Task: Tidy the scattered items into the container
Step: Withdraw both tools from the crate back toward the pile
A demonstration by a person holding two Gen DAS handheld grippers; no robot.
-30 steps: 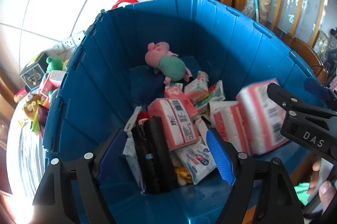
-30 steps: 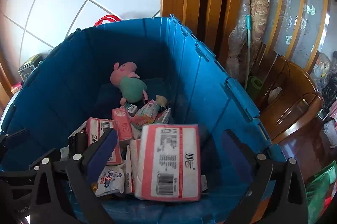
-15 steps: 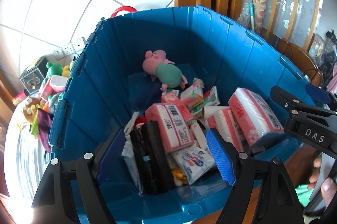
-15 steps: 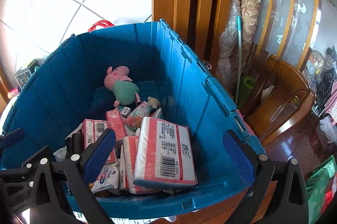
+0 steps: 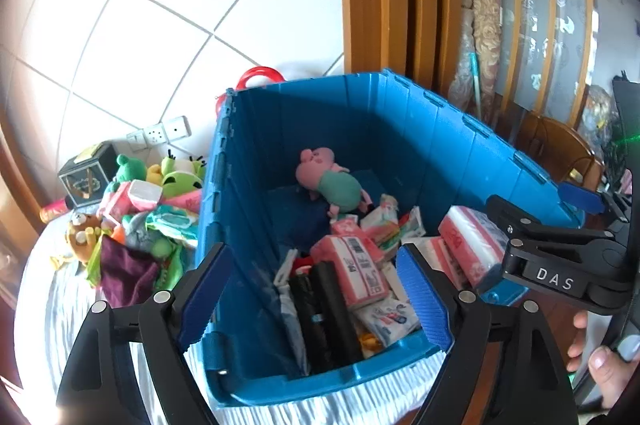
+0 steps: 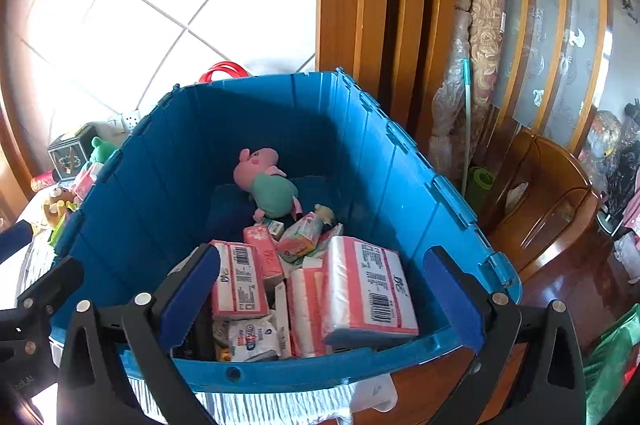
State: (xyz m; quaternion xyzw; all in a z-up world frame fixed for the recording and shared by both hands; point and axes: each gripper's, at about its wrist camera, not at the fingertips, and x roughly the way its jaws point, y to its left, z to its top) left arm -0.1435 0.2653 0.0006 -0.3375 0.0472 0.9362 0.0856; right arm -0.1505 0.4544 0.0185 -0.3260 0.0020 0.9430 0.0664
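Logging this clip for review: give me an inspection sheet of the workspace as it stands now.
Surface: pale striped cloth under the bin and pile.
Job's things: blue bin holds a pig toy, tissue packs and black rolls.
Clutter: pile of toys and packets left of the bin, still outside.
Grippers: left gripper and right gripper open, empty.
Cables: nothing seen.
Surroundings: tiled wall, wall sockets, wooden frame, wooden chair.

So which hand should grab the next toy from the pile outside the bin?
Probably left. The toy pile lies left of the blue bin, nearer the empty, open left gripper; the right gripper faces the bin.
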